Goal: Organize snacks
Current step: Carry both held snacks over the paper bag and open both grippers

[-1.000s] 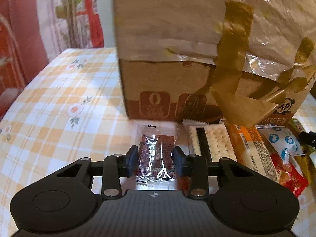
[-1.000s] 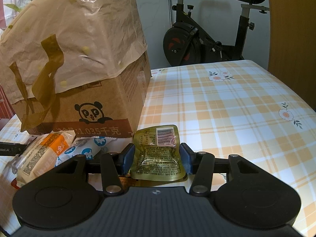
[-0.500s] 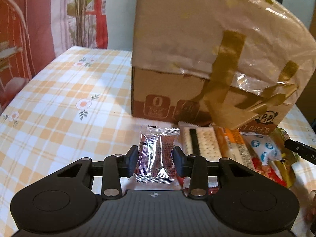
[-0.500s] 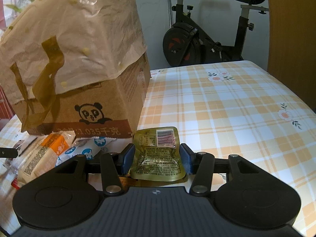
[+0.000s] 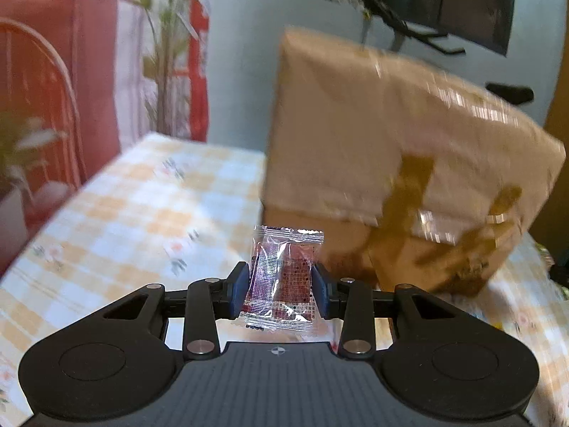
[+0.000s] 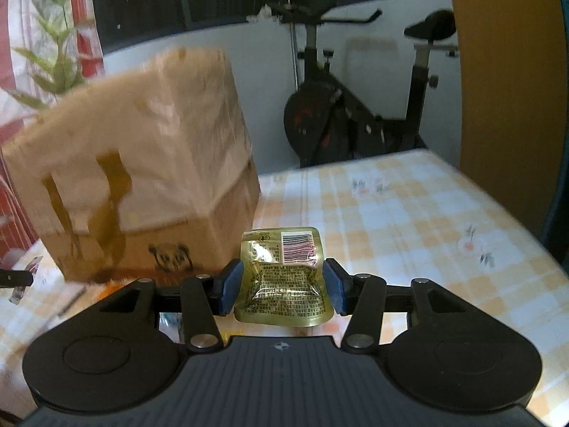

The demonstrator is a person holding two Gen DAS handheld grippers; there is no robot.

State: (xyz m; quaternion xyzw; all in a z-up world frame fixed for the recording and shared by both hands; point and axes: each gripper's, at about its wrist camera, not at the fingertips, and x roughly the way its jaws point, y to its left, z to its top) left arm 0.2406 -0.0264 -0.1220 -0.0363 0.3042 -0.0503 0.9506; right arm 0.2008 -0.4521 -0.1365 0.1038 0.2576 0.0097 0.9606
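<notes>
— Tongs first: what does each pair carry?

— Left tongs (image 5: 279,290) are clamped on a clear snack packet (image 5: 282,281) with a dark red filling; both blue pads press its sides, and it stands upright between them. Right tongs (image 6: 281,286) are clamped the same way on a gold foil pouch (image 6: 284,279), barcode label at its top right corner.

— Where do they sit relative to the cardboard box?

— Taking the cardboard box (image 5: 391,163) as the landmark: the clear packet is held in the air in front of its lower left corner, off the worktop (image 5: 142,206). In the right wrist view the gold pouch hangs in front of the box (image 6: 142,163) at its lower right corner, just beside the printed panda face, and also off the checked cloth (image 6: 409,220).

— Anything about the box itself?

— Its upper part is wrapped in crinkled plastic film with strips of brownish tape running down the front. It stands on the worktop. Both views are blurred around it.

— Other snacks?

— A few wrappers (image 6: 25,281) lie on the cloth in front of the box toward its left; too blurred to tell apart.

— Behind the box?

— An exercise bike (image 6: 355,117) stands beyond it to the right, and a leafy plant (image 6: 53,60) to its left.
</notes>
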